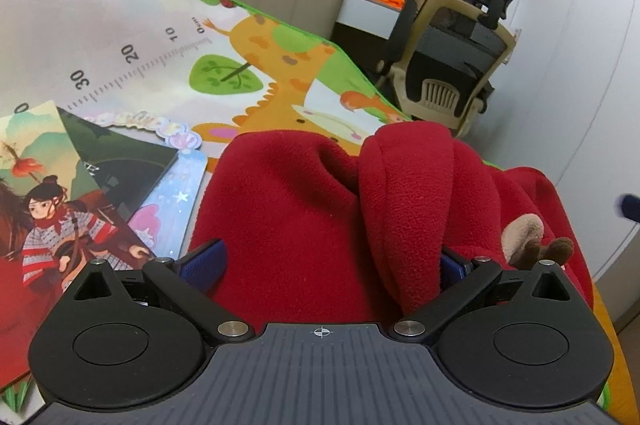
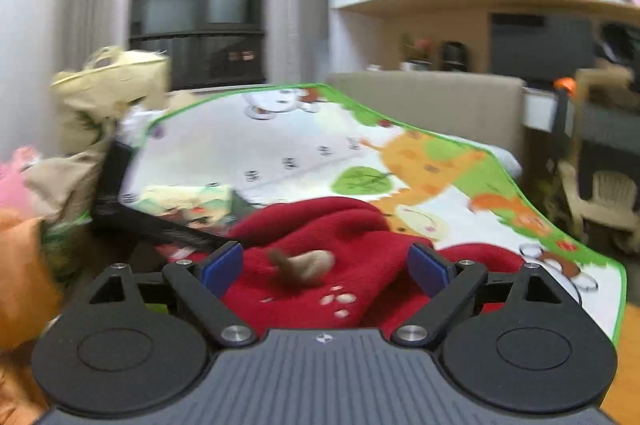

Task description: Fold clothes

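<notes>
Left wrist view has the left gripper [image 1: 328, 261] spread wide with the red fleece garment [image 1: 304, 209] bunched up between the blue pads [image 1: 206, 263], nothing pinched as far as I can tell. The right one [image 2: 326, 267] is the same deal, jaws apart over the same fleece [image 2: 340, 225], right by its little brown plush antler bit [image 2: 304, 263]; that picture is pretty blurry. The garment sits crumpled at the near edge of the cartoon play mat [image 1: 132, 25], next to some picture books [image 1: 80, 193]. My guess is we're at the very start: it's not even laid flat yet, so next up is each side grabbing an edge and spreading it out. For containers, there's a pale yellow bag [image 2: 108, 85] off past the mat's far corner, can't make out what's inside.
</notes>
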Demonstrator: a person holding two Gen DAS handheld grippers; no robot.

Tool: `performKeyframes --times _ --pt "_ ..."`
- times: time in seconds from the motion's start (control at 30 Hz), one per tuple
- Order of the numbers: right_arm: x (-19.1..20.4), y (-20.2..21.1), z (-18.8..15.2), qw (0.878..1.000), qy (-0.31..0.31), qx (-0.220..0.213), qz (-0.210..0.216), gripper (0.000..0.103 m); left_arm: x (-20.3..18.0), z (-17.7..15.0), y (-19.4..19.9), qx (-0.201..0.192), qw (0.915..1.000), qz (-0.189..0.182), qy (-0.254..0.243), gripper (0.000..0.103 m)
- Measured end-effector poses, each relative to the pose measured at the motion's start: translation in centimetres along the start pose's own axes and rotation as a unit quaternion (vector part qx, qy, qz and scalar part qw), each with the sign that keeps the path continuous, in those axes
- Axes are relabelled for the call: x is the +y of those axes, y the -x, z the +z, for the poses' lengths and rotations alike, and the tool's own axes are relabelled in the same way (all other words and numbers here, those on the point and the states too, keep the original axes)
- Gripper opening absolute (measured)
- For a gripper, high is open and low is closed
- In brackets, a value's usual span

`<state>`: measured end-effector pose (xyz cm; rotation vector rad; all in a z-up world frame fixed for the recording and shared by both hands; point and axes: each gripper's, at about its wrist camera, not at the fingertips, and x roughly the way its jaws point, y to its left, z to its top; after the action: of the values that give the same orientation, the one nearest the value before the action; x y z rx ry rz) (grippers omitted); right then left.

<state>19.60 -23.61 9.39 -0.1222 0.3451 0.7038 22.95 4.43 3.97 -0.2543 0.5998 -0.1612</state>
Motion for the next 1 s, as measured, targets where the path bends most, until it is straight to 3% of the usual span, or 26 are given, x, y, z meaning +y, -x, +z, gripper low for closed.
performKeyframes --times 0.1,0.2,0.23,0.3,0.4,0.43,0.47,0.5,0.6,0.63,0.73,0.77,0.9,1.0 --pt "1.6 -4.3 -3.8 0.992 0.09 0.063 -0.062 0.093 0.1 0.2 0.6 0.002 1.0 -0.002 -0.004 0.103" --pt "2.7 -4.5 -6.8 0.989 0.114 0.027 -0.092 0.099 -0.4 0.7 2.8 -0.025 0.9992 -0.017 -0.028 0.103" --pt "2.7 -4.5 -6.9 0.989 0.111 0.024 -0.094 0.099 -0.8 1.0 3.8 -0.044 0.9977 -0.04 -0.034 0.103" --pt "2.5 -4.4 -6.9 0.99 0.103 0.022 -0.094 0.102 -1.3 2.0 4.8 -0.066 0.989 -0.131 -0.016 0.103" --pt "2.4 -4.5 -7.1 0.991 0.094 0.02 -0.092 0.103 -2.2 3.3 3.9 -0.062 0.9611 -0.268 0.03 0.103" --pt "2.5 -4.4 -7.1 0.991 0.095 0.02 -0.093 0.103 -2.5 3.6 3.2 -0.057 0.9495 -0.305 0.045 0.103" --pt "2.6 -4.3 -7.2 0.991 0.095 0.018 -0.094 0.103 -2.6 3.7 2.1 -0.047 0.9438 -0.322 0.059 0.103" --pt "2.7 -4.2 -7.3 0.991 0.095 0.017 -0.094 0.103 -2.6 3.6 0.5 -0.032 0.9433 -0.322 0.075 0.103" --pt "2.5 -4.2 -7.4 0.992 0.087 0.013 -0.089 0.103 -0.4 2.7 -4.4 0.01 0.9521 -0.266 0.15 0.103" --pt "2.3 -4.3 -7.4 0.993 0.082 0.012 -0.087 0.103 0.9 2.3 -5.4 0.01 0.9487 -0.259 0.181 0.103" --pt "1.9 -4.3 -7.5 0.994 0.071 0.016 -0.077 0.103 3.7 1.9 -5.0 -0.006 0.924 -0.277 0.264 0.103" --pt "1.8 -4.3 -7.5 0.995 0.069 0.017 -0.076 0.103 4.0 2.0 -4.2 -0.012 0.9242 -0.268 0.272 0.103" --pt "2.0 -4.3 -7.5 0.994 0.071 0.021 -0.079 0.103 3.7 2.2 1.1 -0.03 0.9423 -0.234 0.237 0.103" --pt "2.1 -4.4 -7.5 0.993 0.077 0.022 -0.083 0.103 3.2 0.1 3.8 0.004 0.9298 -0.276 0.243 0.103"
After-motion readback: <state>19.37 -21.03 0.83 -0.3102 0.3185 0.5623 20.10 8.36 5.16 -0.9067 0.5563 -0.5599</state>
